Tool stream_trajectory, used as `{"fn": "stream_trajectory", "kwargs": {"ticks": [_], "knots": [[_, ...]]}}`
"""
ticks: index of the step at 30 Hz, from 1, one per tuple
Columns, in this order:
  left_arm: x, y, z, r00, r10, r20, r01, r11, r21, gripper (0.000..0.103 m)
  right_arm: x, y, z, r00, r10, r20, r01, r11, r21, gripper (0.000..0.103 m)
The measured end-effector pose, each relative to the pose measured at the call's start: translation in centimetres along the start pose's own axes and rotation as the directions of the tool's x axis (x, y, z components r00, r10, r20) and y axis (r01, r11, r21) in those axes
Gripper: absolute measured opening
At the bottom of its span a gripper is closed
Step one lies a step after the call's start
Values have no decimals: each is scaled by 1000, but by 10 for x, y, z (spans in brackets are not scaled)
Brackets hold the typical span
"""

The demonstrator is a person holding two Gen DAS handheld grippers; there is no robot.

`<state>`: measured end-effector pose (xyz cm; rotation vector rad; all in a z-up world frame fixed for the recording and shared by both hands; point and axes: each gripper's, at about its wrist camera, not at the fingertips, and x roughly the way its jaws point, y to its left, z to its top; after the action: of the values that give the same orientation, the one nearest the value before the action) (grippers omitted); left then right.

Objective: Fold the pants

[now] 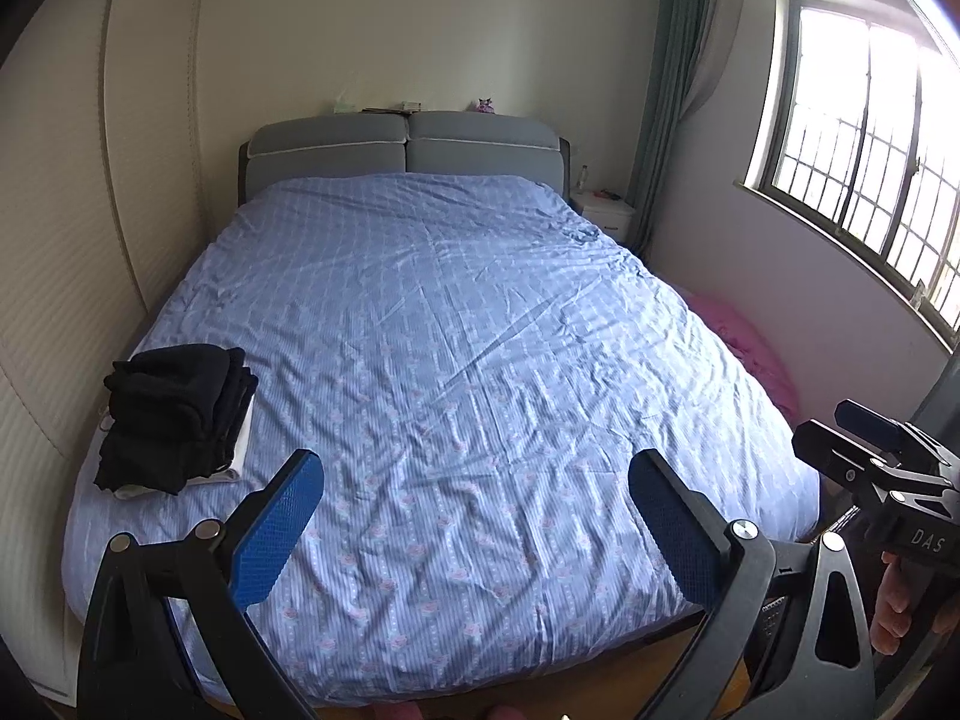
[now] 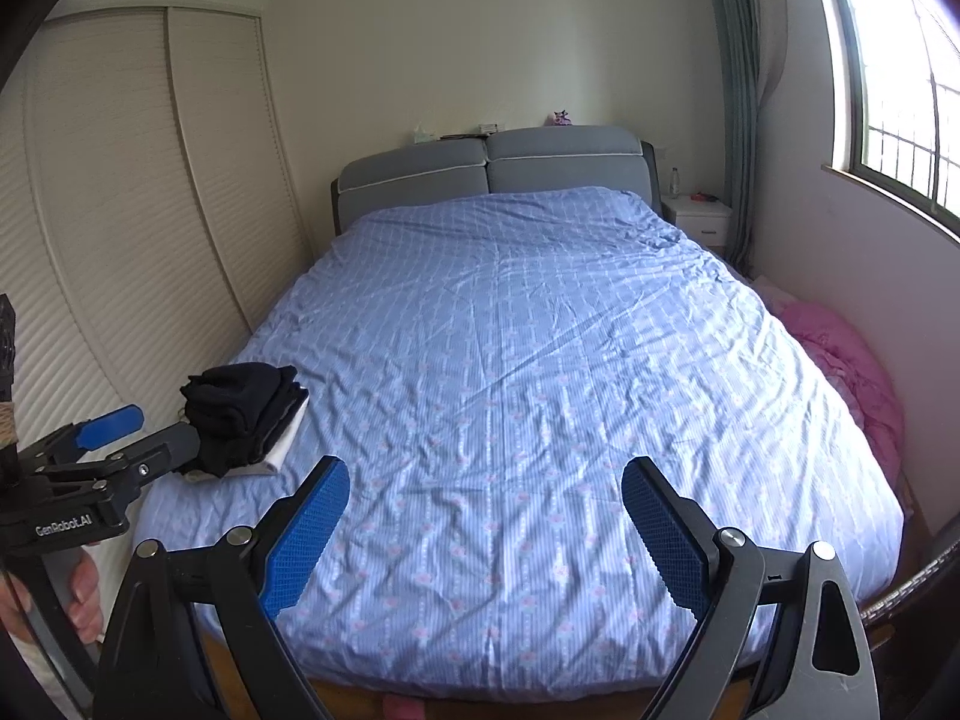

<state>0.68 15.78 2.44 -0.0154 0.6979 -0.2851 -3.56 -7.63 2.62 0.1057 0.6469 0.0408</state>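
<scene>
Both tools held at the foot of the bed (image 1: pixel 456 312), above the blue striped cover, pointing toward the headboard (image 1: pixel 408 147). Left tool (image 1: pixel 474 531): jaws spread wide, nothing between the blue pads. Right tool (image 2: pixel 486 534): likewise wide apart and empty.

Pants (image 1: pixel 174 414): dark garments stacked in a folded pile on the bed's left edge, near the foot, resting on a white folded item (image 1: pixel 237 456). Pile well apart from both tools; just beside the wardrobe wall (image 2: pixel 120 210). Individual garments within the pile not distinguishable. No unfolded pants visible on the cover.

Judgement: either between garments or at the end of the job; stage not determinable from these views. Pink bedding (image 2: pixel 852 372) heaped on the floor at the bed's right side, well clear of the pile.

Recommendations for the step in hand, if a further pair is to be folded: lay it flat on the open middle of the bed, away from the pile; grip waistband corners with one tool each; keep jaws wide until the pads straddle the cloth; smooth creases before each fold; avoid snagging the wrinkled cover with the fabric.
</scene>
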Motion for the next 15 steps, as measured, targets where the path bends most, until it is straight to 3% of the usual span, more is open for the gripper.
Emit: {"fn": "stream_trajectory", "kwargs": {"ticks": [15], "knots": [[-12,1,0,999,-35,21,35,999,7,103,-10,0,-1,1000,6,24,-6,1000,7,93]]}}
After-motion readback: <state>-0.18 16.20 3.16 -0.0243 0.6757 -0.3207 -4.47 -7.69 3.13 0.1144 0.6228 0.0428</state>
